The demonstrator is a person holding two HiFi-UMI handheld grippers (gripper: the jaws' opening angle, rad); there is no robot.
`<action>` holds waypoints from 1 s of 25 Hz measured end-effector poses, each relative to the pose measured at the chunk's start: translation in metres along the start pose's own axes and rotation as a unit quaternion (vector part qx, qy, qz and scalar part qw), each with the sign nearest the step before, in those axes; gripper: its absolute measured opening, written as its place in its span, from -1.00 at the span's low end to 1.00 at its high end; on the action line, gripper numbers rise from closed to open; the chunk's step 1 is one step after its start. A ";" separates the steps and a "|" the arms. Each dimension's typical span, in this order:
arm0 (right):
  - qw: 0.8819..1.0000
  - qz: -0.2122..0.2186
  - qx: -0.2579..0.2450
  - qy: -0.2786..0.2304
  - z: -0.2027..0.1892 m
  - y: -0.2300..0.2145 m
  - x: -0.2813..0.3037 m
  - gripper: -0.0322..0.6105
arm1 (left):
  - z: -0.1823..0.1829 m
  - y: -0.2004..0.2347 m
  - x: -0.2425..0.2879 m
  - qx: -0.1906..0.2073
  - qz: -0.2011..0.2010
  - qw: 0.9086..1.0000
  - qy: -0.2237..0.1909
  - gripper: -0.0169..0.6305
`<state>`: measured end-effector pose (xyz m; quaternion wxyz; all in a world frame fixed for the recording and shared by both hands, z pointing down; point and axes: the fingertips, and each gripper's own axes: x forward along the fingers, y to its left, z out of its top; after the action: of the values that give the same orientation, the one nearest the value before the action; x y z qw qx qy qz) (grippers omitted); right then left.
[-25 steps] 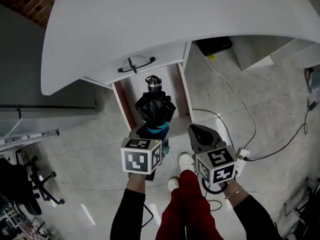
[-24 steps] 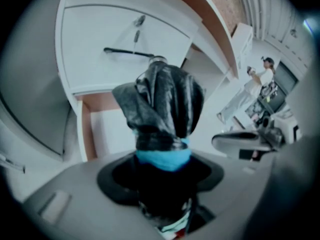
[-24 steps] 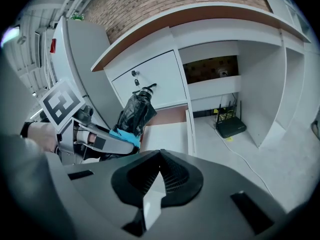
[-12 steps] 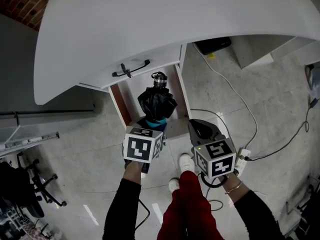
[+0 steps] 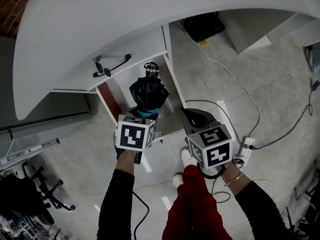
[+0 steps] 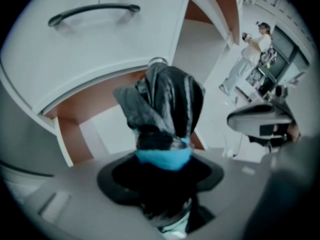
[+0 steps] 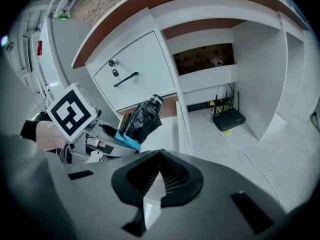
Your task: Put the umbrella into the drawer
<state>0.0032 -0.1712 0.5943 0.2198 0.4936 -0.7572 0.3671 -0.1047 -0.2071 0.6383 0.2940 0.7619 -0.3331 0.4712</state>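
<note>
Umbrella (image 5: 148,91) first: it is folded, black and crumpled, with a blue band at my end and a silver-ringed cap at the far end, and I have it held in the left tool (image 5: 142,118). In the left gripper view the left tool (image 6: 160,164) has its jaws set wide and closed round the umbrella (image 6: 165,104) right at the blue band, so the grip is on the thick end of the bundle. From the head view the umbrella hangs over the open drawer (image 5: 106,98), cap pointing in toward the back, framed by the brown side walls; I cannot tell whether it touches the drawer's white floor. The drawer (image 6: 75,134) sits under a closed white drawer front with a black handle (image 5: 111,66), all below the curved white surface (image 5: 150,14). The right tool (image 5: 195,120) is just to the right of the drawer's front corner, apart from the umbrella. In the right gripper view the right tool (image 7: 160,179) has its ribbed jaws brought together with nothing between them, and it looks across at the umbrella (image 7: 141,121) and the drawer (image 7: 182,119). A black box (image 5: 202,25) lies on the floor in the recess beyond, with a cable (image 5: 240,84) trailing over the tiles to a power strip (image 5: 247,149). A person (image 6: 250,49) stands far off in the left gripper view.
</note>
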 end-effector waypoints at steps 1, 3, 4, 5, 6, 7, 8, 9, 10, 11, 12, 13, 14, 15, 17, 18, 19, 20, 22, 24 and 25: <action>1.000 -0.001 0.001 0.002 -0.002 -0.002 0.001 -0.89 | 0.000 0.001 0.004 0.004 0.002 1.000 0.004 -0.18; 1.000 -0.003 0.003 0.005 -0.006 -0.006 0.004 -0.89 | -0.001 0.003 0.012 0.012 0.004 1.000 0.012 -0.18; 1.000 -0.004 0.005 0.007 -0.008 -0.007 0.005 -0.89 | -0.002 0.004 0.016 0.016 0.005 1.000 0.016 -0.18; 1.000 -0.005 0.008 0.009 -0.010 -0.009 0.007 -0.89 | -0.002 0.006 0.020 0.020 0.007 1.000 0.020 -0.18; 1.000 -0.005 0.010 0.009 -0.011 -0.011 0.008 -0.89 | -0.003 0.008 0.024 0.023 0.008 0.999 0.023 -0.18; 1.000 -0.006 0.013 0.009 -0.012 -0.012 0.009 -0.89 | -0.004 0.009 0.028 0.027 0.010 0.999 0.025 -0.18; 1.000 -0.007 0.015 0.009 -0.014 -0.014 0.010 -0.89 | -0.005 0.011 0.032 0.030 0.012 0.999 0.028 -0.18; 1.000 -0.008 0.017 0.009 -0.015 -0.016 0.011 -0.89 | -0.006 0.012 0.036 0.034 0.014 0.999 0.031 -0.18; 1.000 -0.009 0.020 0.010 -0.016 -0.017 0.012 -0.89 | -0.006 0.013 0.040 0.038 0.017 0.999 0.034 -0.18; 1.000 -0.009 0.023 0.011 -0.018 -0.019 0.012 -0.89 | -0.007 0.014 0.043 0.041 0.018 0.998 0.037 -0.18; 1.000 -0.010 0.026 0.012 -0.019 -0.021 0.013 -0.89 | -0.008 0.015 0.047 0.043 0.020 0.998 0.039 -0.18; 0.999 -0.010 0.029 0.013 -0.020 -0.023 0.014 -0.89 | -0.009 0.016 0.051 0.044 0.022 0.998 0.042 -0.18; 0.999 -0.011 0.031 0.013 -0.022 -0.025 0.014 -0.89 | -0.010 0.016 0.054 0.045 0.024 0.998 0.043 -0.18; 0.999 -0.012 0.034 0.014 -0.023 -0.027 0.014 -0.89 | -0.012 0.017 0.058 0.046 0.026 0.998 0.045 -0.18; 0.999 -0.012 0.040 0.017 -0.027 -0.030 0.016 -0.89 | -0.014 0.018 0.066 0.048 0.031 0.997 0.048 -0.18; 0.999 -0.012 0.042 0.020 -0.029 -0.030 0.017 -0.89 | -0.016 0.019 0.069 0.049 0.033 0.997 0.049 -0.18; 0.999 -0.011 0.043 0.023 -0.031 -0.030 0.018 -0.89 | -0.017 0.020 0.072 0.050 0.035 0.997 0.050 -0.18; 0.999 -0.011 0.043 0.026 -0.032 -0.030 0.018 -0.89 | -0.018 0.021 0.074 0.050 0.038 0.997 0.051 -0.18; 0.999 -0.012 0.041 0.028 -0.034 -0.032 0.018 -0.89 | -0.018 0.023 0.080 0.049 0.042 0.996 0.053 -0.18; 0.999 -0.010 0.040 0.029 -0.034 -0.032 0.019 -0.89 | -0.019 0.023 0.086 0.045 0.044 0.997 0.053 -0.18; 0.999 -0.008 0.039 0.030 -0.034 -0.032 0.020 -0.89 | -0.020 0.024 0.089 0.042 0.045 0.997 0.053 -0.18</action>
<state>0.0226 -0.1638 0.6405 0.2259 0.4970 -0.7310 0.4094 -0.1044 -0.2273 0.7300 0.2577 0.7319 -0.3306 0.5373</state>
